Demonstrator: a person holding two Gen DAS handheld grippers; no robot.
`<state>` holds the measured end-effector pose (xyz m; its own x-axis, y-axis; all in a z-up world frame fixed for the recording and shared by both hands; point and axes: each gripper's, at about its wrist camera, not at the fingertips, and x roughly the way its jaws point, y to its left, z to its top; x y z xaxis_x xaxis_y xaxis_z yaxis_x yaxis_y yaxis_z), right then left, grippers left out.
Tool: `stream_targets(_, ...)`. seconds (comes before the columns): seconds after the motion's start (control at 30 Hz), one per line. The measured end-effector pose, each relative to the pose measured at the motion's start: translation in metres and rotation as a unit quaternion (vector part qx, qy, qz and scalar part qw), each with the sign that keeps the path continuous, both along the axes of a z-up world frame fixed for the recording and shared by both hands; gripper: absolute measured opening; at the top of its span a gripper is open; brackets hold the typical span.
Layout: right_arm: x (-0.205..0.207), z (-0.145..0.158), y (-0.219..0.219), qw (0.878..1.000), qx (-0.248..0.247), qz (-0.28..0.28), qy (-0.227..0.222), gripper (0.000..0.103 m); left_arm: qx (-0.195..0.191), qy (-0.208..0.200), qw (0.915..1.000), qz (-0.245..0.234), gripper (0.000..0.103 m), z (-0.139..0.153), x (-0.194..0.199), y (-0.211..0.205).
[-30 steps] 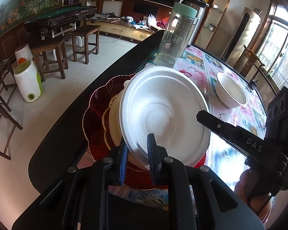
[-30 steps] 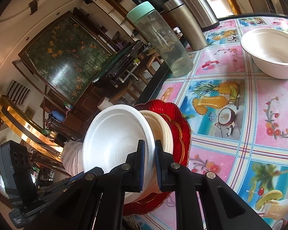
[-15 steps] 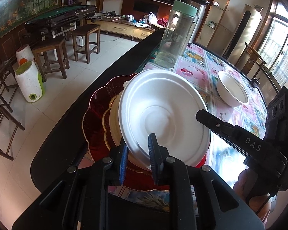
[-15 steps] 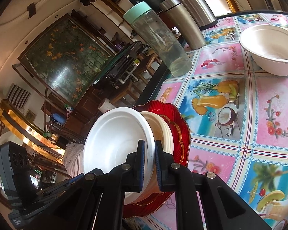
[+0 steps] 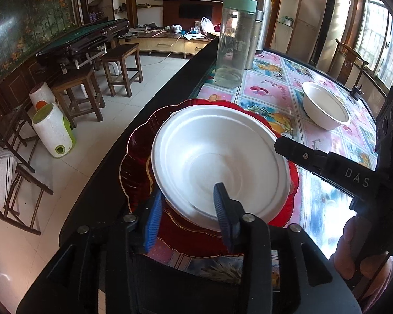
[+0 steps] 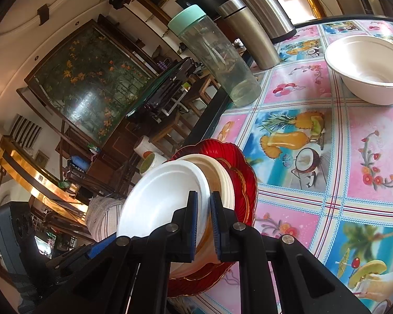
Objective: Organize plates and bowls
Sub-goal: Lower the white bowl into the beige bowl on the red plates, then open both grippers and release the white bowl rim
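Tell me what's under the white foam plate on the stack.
Under the white foam plate sits a cream plate, then red scalloped plates on the table. Their centres are covered.

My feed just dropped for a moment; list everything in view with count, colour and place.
foam plate: one, white, top of the stack, rim between the right fingers
cream plates: a few, under it
red plates: two or more, gold-edged, bottom of stack, at table edge
foam bowl: one, white, alone farther along the table
bottle: one, clear, green lid, upright
steel flasks: two, behind the bottle
tablecloth: fruit print
left gripper: open, astride the foam plate's rim
right gripper: shut on foam plate
hand: holding the right gripper
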<state>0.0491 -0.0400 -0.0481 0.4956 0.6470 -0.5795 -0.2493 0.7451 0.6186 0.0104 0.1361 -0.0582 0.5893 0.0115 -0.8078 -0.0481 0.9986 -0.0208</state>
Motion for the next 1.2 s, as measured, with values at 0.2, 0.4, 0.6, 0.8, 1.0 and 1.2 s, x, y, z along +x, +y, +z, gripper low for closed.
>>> stream_targets(0.2, 0.000, 0.000, -0.001, 1.000, 0.001, 0.000, 0.000, 0.013, 0.016, -0.005, 0.9999, -0.004, 0.042, 0.003, -0.003, -0.004)
stream_targets(0.4, 0.000, 0.001, 0.000, 1.000, 0.001, 0.002, -0.001, 0.013, 0.045, -0.018, 0.9988, 0.001, 0.045, 0.007, -0.006, -0.005)
stream_targets(0.6, -0.001, 0.001, 0.000, 1.000, 0.002, 0.001, -0.001, 0.013, 0.068, -0.033, 0.9971, 0.003, 0.047, 0.012, -0.011, -0.007)
stream_targets(0.8, 0.000, 0.001, 0.000, 1.000, 0.002, 0.002, -0.001, 0.013, 0.079, -0.038, 0.9962, 0.002, 0.048, 0.014, -0.013, -0.008)
stream_targets(1.0, -0.002, 0.005, -0.001, 1.000, -0.005, -0.006, -0.014, 0.013, 0.084, -0.039, 0.9957, 0.004, 0.056, 0.014, -0.014, -0.009)
stream_targets(1.2, -0.002, 0.013, -0.023, 0.999, 0.007, -0.035, -0.025, 0.032, 0.090, -0.043, 0.9950, 0.000, 0.057, 0.018, -0.014, -0.016)
